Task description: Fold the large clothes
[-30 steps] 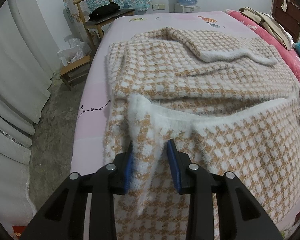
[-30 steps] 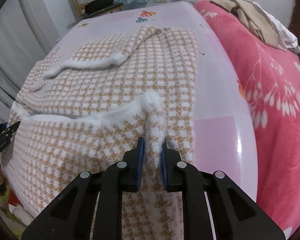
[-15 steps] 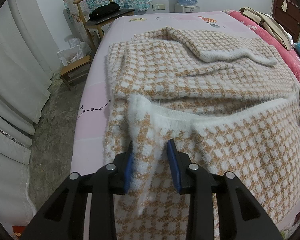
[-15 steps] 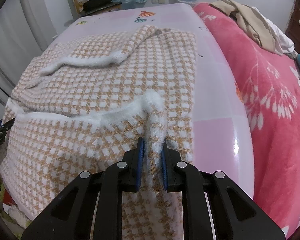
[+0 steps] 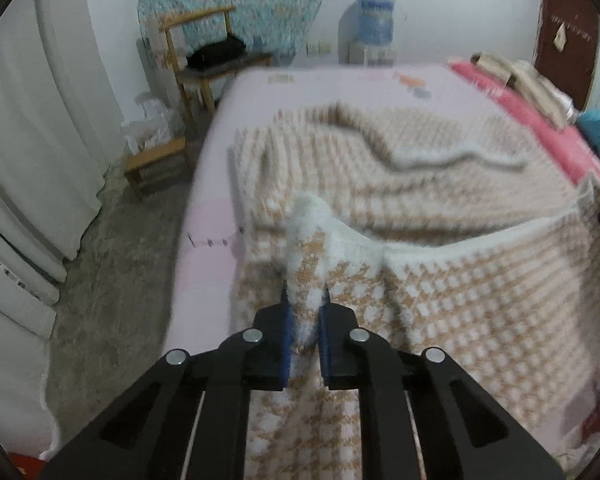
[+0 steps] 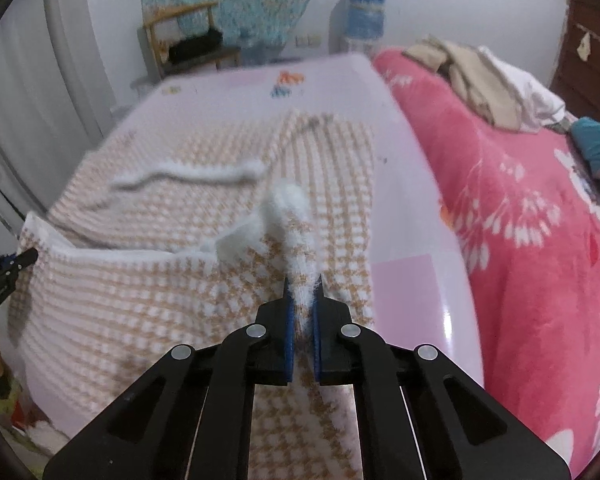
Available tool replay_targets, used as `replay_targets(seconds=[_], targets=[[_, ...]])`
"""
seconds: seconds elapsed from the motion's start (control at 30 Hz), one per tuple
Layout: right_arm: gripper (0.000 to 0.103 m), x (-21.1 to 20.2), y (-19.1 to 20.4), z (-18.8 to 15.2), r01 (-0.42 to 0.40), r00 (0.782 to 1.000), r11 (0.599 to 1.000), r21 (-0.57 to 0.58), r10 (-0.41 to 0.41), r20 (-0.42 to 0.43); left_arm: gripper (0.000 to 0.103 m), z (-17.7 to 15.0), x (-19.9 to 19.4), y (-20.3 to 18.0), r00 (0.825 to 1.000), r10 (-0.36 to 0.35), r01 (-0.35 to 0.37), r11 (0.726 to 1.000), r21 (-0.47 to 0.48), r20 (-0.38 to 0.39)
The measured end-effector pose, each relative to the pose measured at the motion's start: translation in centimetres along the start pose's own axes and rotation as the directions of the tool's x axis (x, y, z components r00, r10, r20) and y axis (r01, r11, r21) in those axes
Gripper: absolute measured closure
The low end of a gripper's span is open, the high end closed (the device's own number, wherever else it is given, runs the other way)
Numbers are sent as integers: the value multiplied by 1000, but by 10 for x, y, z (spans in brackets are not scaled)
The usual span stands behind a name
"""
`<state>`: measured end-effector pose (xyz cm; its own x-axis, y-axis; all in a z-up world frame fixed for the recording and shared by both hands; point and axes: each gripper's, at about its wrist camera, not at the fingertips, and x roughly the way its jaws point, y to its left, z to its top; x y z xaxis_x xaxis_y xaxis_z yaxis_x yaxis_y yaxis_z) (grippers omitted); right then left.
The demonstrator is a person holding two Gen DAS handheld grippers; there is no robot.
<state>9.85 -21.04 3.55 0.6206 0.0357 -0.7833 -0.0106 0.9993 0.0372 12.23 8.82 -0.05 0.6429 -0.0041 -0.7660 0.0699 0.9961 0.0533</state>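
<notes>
Left gripper (image 5: pixel 305 310): jaws have just closed, now clenched on a bunched fold at the near hem of the checked garment (image 5: pixel 440 304). Right gripper (image 6: pixel 302 307): same, jaws just closed, pinching the hem's other corner.

The white fuzzy hem (image 5: pixel 452 240) runs straight across between our two grips, so that is the fold's long axis. The rest of the garment lies spread ahead of both tools on the pink sheet (image 6: pixel 412 284), toward the far end of the bed. Neither hand is nearer; the grips look symmetric.

We judge the next move carries the hem forward over the body.

No containers in play; only a pile of clothes (image 6: pixel 480 80) on the red blanket (image 6: pixel 540 240).
</notes>
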Motion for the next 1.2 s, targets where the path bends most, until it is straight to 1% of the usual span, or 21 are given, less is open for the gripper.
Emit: replay_targets(seconds=[0.1,0.13,0.23,0.33,0.4,0.43,0.53,0.63,0.7,0.77,0.8,0.83,0.87,0.9,0.93,0.97,1.0,1.03,1.1,1.17,1.2], targets=[[98,-33,2,10,-9,996,1000,15,8,90,94,12,-35,3,995,-8,7,1000,10,97],[98,-43,1,16,-17,992,1000,20,14,122,94,20,-48,5,991,-5,2,1000,18,137],[98,-61,0,40,-33,979,999,4,32,202,94,43,-68,7,977,-15,9,999,31,214],[98,-62,-3,71,-35,965,999,-15,38,259,94,85,-70,10,955,-16,2,999,49,297],[98,-51,-8,99,-31,956,999,-27,38,292,94,108,-61,10,944,-10,-11,998,59,331],[98,-42,-12,114,-45,953,999,-20,49,298,94,120,-54,11,941,-9,-12,998,59,339],[98,-10,-24,148,-76,956,997,5,71,284,94,160,-17,15,946,-29,14,999,48,323],[98,45,-35,179,-100,971,994,34,90,222,94,192,40,13,966,-32,20,998,51,256],[98,82,-40,186,-112,982,992,59,102,156,94,205,86,13,985,-43,36,998,42,170],[98,119,-45,186,-112,991,991,75,106,80,94,210,128,15,996,-52,49,998,30,78],[98,138,-48,183,-111,993,990,84,108,38,94,210,147,17,998,-58,58,998,21,30],[97,150,-52,180,-119,993,988,96,119,11,92,209,169,21,996,-78,78,997,3,-30],[96,164,-56,177,-141,989,983,116,145,-25,91,208,181,23,994,-91,91,996,-11,-66],[90,173,-60,173,-155,986,978,138,163,-44,87,207,191,27,989,-109,107,994,-33,-98],[78,179,-68,170,-165,983,971,170,177,-54,82,203,193,29,987,-120,115,992,-50,-107],[70,180,-73,169,-170,981,966,195,184,-56,80,202,195,35,984,-142,134,988,-81,-106],[59,181,-82,168,-181,978,955,235,200,-57,75,202,195,41,981,-166,155,982,-109,-104],[51,181,-92,167,-217,969,936,278,240,-50,65,204,195,49,977,-189,173,974,-147,-100],[41,178,-108,164,-249,959,903,351,281,-43,50,205,190,61,978,-191,172,964,-202,-79],[39,167,-120,160,-263,956,880,395,294,-20,45,208,179,77,982,-187,171,950,-263,-39],[39,158,-124,158,-252,960,879,406,279,-8,44,209,172,83,983,-180,166,944,-284,-22]])
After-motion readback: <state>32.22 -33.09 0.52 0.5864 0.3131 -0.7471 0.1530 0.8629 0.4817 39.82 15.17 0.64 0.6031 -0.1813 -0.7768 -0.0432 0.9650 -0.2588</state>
